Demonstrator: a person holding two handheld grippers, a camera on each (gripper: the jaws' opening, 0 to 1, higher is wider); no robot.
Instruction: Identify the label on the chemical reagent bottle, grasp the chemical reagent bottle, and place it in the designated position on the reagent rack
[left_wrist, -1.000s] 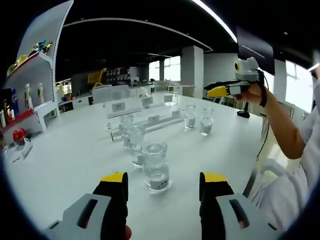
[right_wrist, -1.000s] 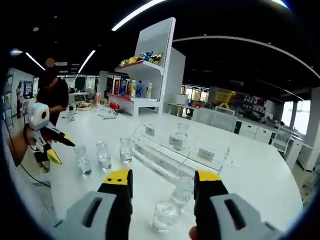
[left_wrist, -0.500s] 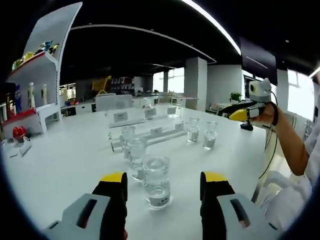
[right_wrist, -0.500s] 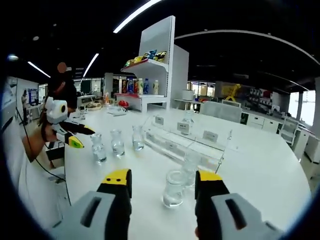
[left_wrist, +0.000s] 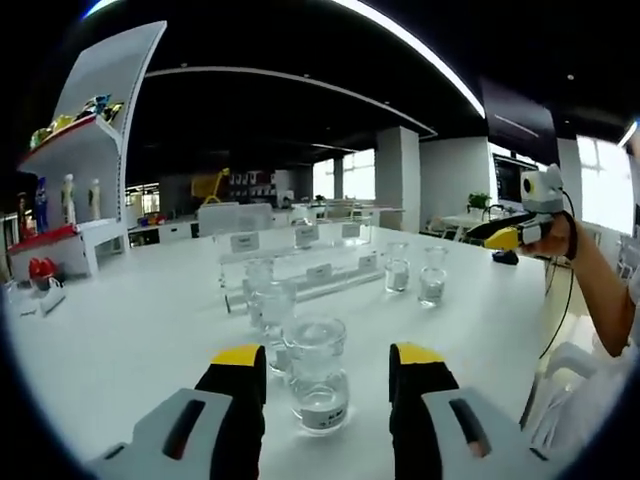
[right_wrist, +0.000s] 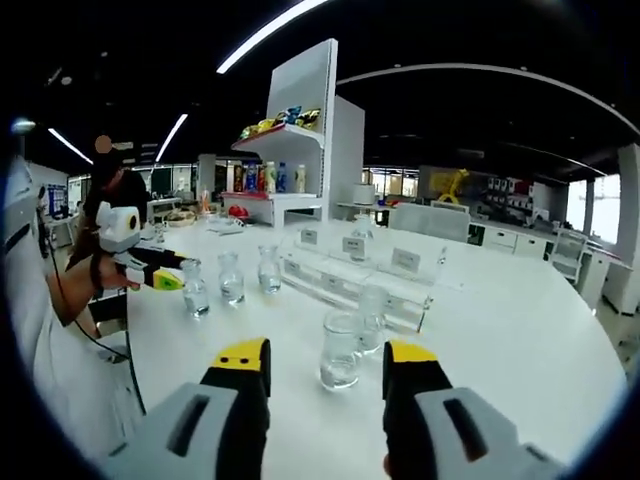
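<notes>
the nearest reagent bottle (left_wrist: 317, 372) stands upright on the smooth white desk (left_wrist: 130, 320), its long axis vertical and round mouth up, clear glass with a little liquid and a small label low on its side. it sits just ahead of the left tool (left_wrist: 326, 362), jaws spread wide and holding nothing. the right tool (right_wrist: 327, 360) is equally agape before a like bottle (right_wrist: 341, 349), with the clear acrylic rack (right_wrist: 350, 275) beyond.
</notes>
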